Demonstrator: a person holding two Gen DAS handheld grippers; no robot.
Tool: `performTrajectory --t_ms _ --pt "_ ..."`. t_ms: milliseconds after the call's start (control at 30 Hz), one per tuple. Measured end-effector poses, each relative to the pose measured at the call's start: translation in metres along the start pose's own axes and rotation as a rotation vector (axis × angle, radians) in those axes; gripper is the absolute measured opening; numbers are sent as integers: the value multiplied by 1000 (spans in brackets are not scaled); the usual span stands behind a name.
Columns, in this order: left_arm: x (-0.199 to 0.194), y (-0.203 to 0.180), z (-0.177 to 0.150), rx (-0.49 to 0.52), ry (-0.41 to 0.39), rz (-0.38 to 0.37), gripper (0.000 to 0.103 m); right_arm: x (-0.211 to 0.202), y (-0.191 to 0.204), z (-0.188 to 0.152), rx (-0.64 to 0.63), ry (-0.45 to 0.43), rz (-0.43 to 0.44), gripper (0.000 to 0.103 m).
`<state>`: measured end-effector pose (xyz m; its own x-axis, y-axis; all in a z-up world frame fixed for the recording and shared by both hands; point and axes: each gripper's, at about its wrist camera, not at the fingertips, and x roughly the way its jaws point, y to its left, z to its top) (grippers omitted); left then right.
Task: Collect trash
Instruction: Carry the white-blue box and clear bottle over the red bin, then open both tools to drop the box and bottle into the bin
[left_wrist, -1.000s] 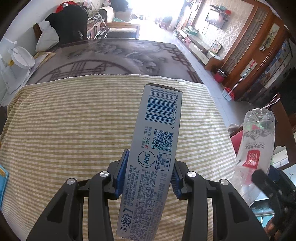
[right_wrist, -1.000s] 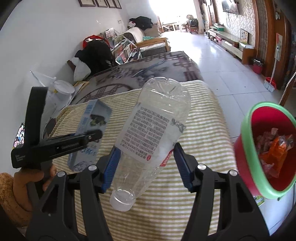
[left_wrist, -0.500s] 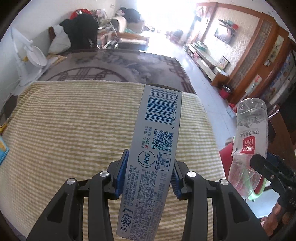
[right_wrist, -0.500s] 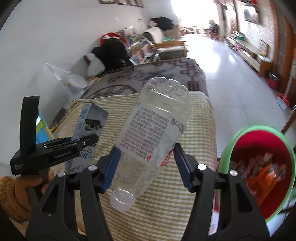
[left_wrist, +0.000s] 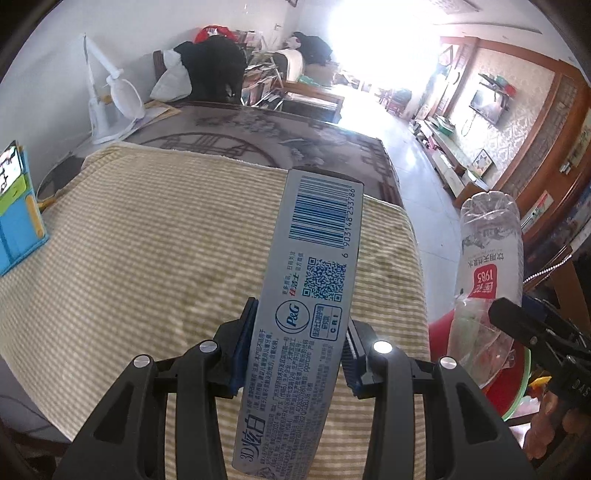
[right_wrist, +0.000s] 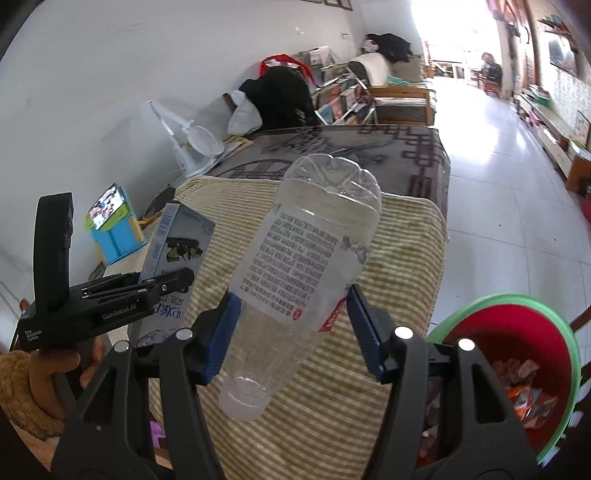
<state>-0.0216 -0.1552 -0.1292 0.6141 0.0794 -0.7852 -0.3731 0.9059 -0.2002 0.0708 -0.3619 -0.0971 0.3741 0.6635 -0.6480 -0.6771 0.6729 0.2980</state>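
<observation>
My left gripper (left_wrist: 295, 347) is shut on a grey toothpaste box (left_wrist: 314, 280) with a blue barcode, held above the striped cloth. My right gripper (right_wrist: 295, 328) is shut on a clear empty plastic bottle (right_wrist: 306, 266), base pointing away, cap end toward me. The bottle also shows in the left wrist view (left_wrist: 487, 266), and the box in the right wrist view (right_wrist: 173, 243). A red trash bin with a green rim (right_wrist: 546, 325), holding wrappers, stands on the floor at the lower right, past the table's edge.
The table wears a yellow striped cloth (left_wrist: 147, 240) over a dark patterned cover (left_wrist: 258, 133). A blue phone stand (right_wrist: 114, 229) sits at the table's left. A white desk fan (left_wrist: 114, 107) stands at the far left. Tiled floor (right_wrist: 517, 184) lies to the right.
Both grippers have moved back and to the right with their loads; the table looks farther and the red bin has come closer to the right gripper.
</observation>
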Motion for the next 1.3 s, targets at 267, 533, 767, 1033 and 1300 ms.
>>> performTrajectory --t_ms 267,533,767,1033,1300 --pt "0 -56 -10 99 17 -85 38 -39 -55 -8 48 -23 -90 58" --pt "7 -123 -4 192 28 -189 38 -89 -96 -25 111 -76 -210 58" --pt "16 -185 -7 277 65 -321 38 -113 -124 -46 173 -64 -318 58" --pt "36 -229 -14 343 131 -387 39 -110 -131 -65 161 -1 -417 58" --pt "52 -243 -19 393 175 -391 41 -94 -138 -70 170 61 -484 58"
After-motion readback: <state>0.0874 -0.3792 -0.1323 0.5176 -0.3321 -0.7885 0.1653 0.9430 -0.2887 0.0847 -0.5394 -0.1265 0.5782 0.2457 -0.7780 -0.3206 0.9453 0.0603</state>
